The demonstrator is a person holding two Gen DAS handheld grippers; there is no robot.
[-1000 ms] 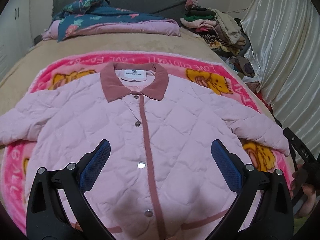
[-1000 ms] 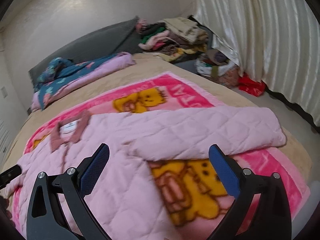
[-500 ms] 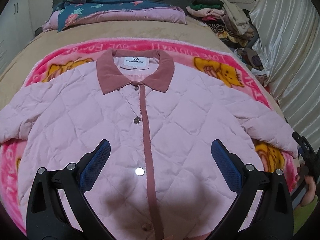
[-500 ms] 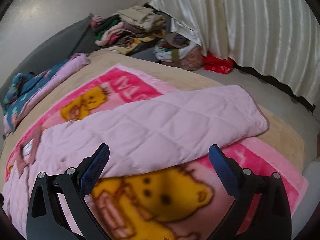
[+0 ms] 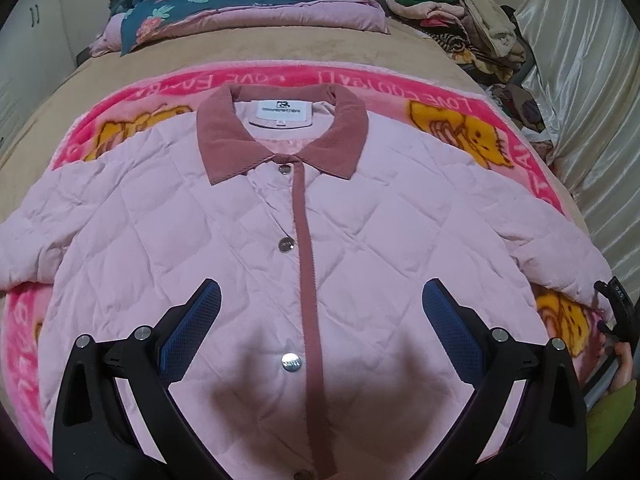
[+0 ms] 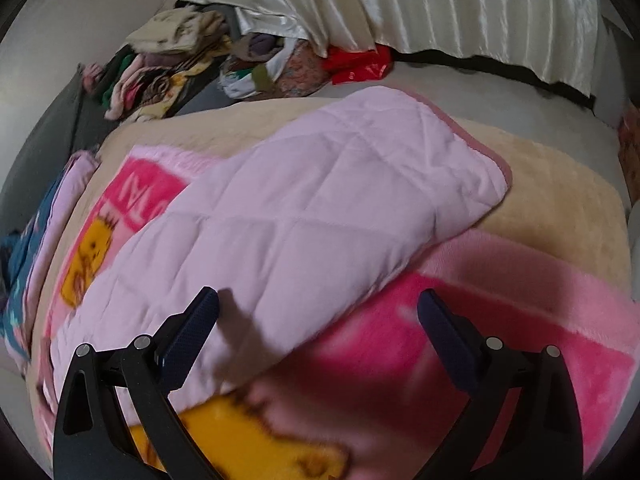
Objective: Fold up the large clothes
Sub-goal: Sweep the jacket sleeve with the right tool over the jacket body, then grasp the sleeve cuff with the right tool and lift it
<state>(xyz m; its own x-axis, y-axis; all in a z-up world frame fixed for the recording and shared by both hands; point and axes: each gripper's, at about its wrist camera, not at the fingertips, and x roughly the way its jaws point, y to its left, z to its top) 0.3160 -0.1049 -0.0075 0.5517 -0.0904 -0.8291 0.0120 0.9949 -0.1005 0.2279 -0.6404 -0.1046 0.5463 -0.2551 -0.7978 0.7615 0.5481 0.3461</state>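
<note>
Pink quilted jacket (image 5: 248,240) lies face up and buttoned on a pink cartoon blanket (image 5: 516,152) spread over the bed (image 5: 280,44); collar (image 5: 224,144) points toward the headboard end, both sleeves out to the sides

Left gripper (image 5: 320,320) hovers above the jacket's lower front, fingers (image 5: 192,332) spread wide, nothing between them; its shadow falls on the fabric near the lowest snap button (image 5: 291,362)

Right gripper (image 6: 318,320) sits over the right sleeve (image 6: 320,208), fingers (image 6: 192,332) spread wide and empty; left finger is over the sleeve's near edge, right finger over bare blanket. Cannot tell if either touches the cloth. Sleeve cuff (image 6: 492,156) reaches onto the beige bed cover

Background: folded floral quilt (image 5: 224,8) at the head of the bed, clothes pile (image 6: 168,68) beside a pale curtain (image 6: 460,12). View blurred at the lower edge
</note>
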